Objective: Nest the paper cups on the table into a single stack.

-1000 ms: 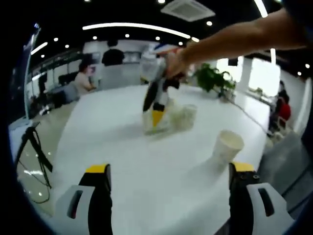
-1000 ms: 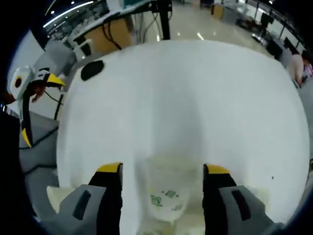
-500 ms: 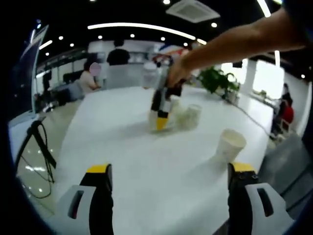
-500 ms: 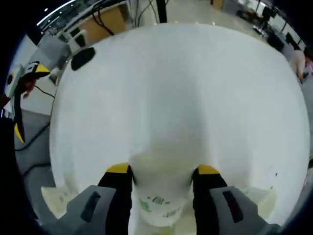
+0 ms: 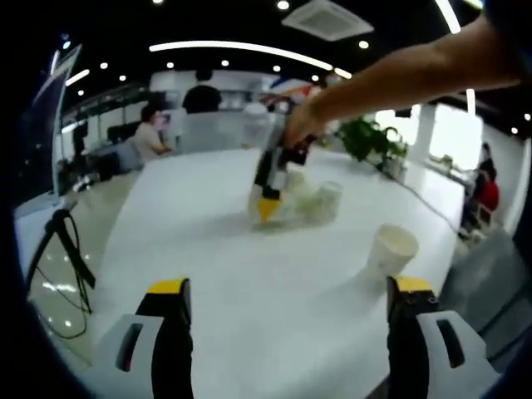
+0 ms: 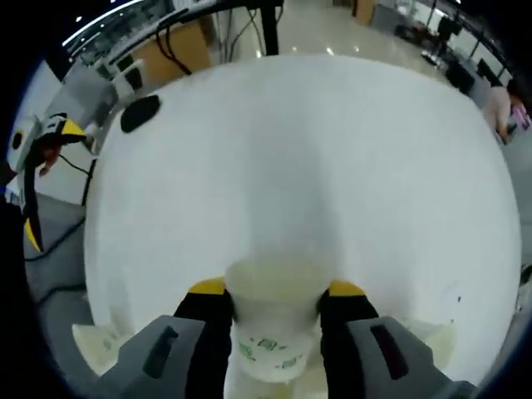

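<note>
Left view low, far—right view close above table (image 6: 332, 150)

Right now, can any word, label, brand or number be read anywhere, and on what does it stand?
No text reads.
Green print on the paper cup between the right gripper jaws: too blurred to read.
Other cups on the white table: no legible marks.

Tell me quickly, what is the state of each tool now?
Left tool: open, holding nothing.
Right tool: closed on a paper cup.
</note>
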`<state>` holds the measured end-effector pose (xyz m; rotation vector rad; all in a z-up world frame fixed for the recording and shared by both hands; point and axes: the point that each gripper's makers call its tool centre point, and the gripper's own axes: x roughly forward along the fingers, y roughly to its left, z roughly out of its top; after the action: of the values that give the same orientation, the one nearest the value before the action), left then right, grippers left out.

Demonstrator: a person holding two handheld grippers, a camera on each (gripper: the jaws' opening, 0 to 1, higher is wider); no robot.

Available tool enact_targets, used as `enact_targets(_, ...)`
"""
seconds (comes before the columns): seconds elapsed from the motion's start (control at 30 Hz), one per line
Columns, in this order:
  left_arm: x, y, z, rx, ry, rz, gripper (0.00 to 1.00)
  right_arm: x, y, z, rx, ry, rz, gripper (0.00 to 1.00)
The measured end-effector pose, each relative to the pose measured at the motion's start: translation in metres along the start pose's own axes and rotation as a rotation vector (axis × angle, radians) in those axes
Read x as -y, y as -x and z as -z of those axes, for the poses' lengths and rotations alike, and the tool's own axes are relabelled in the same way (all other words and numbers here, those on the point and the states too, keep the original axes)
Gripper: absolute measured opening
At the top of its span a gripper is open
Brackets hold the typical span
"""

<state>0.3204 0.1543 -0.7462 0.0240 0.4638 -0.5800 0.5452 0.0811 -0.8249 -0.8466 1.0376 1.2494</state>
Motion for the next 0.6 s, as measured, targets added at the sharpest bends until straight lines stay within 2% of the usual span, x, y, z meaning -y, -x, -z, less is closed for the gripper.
enact_targets(0.1,0.003,-0.002,-0.003,0.004,-0.008,0.01,0.97,-0.002,0.013,-0.01,0.066,-0.034,0.019,0.38)
enact_targets(0.17,0.004,-0.003,-0.004,0.004,-0.013,0.015,0.97,0.009,0.02,-0.013,0.09,-0.058,0.041,0.37)
enact_targets(0.23,0.006,-0.004,-0.005,0.003,-0.013,0.019,0.97,0.019,0.028,-0.021,0.149,-0.067,0.064,0.37)
enact_targets(0.37,0.009,-0.007,-0.01,0.008,-0.026,0.029,0.97,0.022,0.052,-0.031,0.228,-0.124,0.083,0.36)
enact_targets(0.5,0.01,-0.009,-0.014,0.012,-0.033,0.034,0.97,0.021,0.075,-0.039,0.301,-0.137,0.096,0.36)
enact_targets(0.6,0.011,-0.01,-0.019,0.023,-0.033,0.037,0.97,0.027,0.092,-0.042,0.347,-0.15,0.146,0.36)
